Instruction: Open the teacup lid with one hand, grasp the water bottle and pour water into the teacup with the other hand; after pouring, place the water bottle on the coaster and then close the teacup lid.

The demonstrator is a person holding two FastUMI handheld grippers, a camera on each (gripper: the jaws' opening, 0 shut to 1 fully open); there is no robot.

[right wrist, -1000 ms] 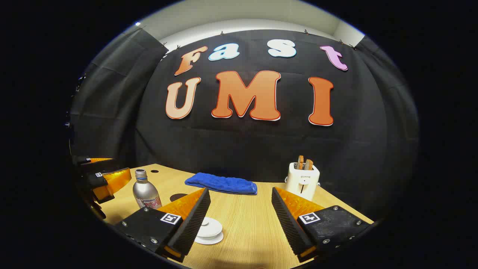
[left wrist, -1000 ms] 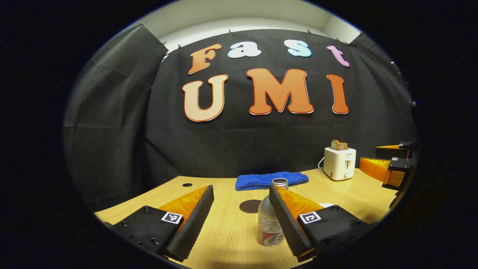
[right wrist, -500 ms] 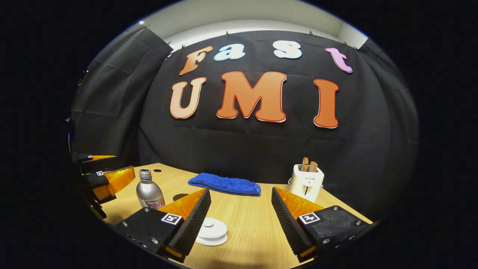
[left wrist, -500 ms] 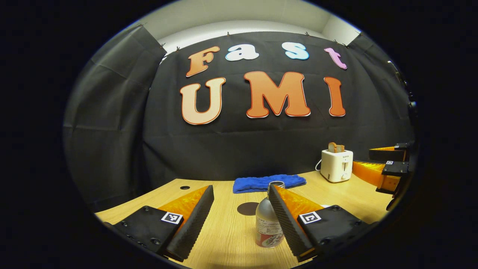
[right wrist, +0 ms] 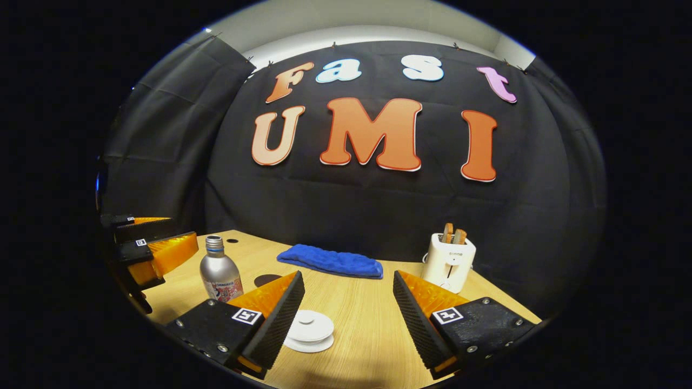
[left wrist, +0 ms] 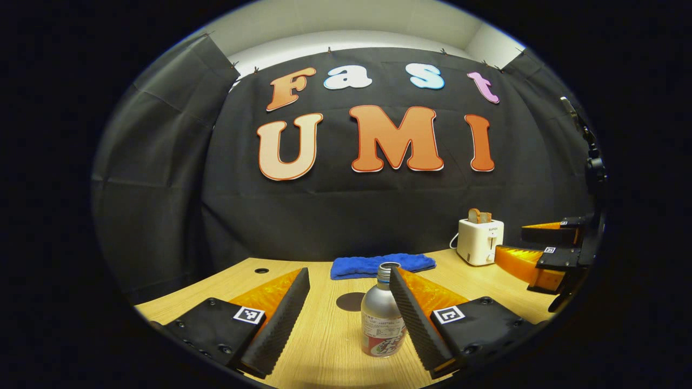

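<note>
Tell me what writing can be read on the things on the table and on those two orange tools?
Water bottle: a printed label, too small and blurred to read.
Toaster: a small mark on its front, too small to read.
Left gripper and right gripper: square black-and-white pattern tags, no words.
Teacup lid and blue towel: no writing visible.

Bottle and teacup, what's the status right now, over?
Both tongs, left and right, open, empty. Bottle upright, ungrasped, by the left tongs. Teacup lid on. Nothing in the way.
</note>
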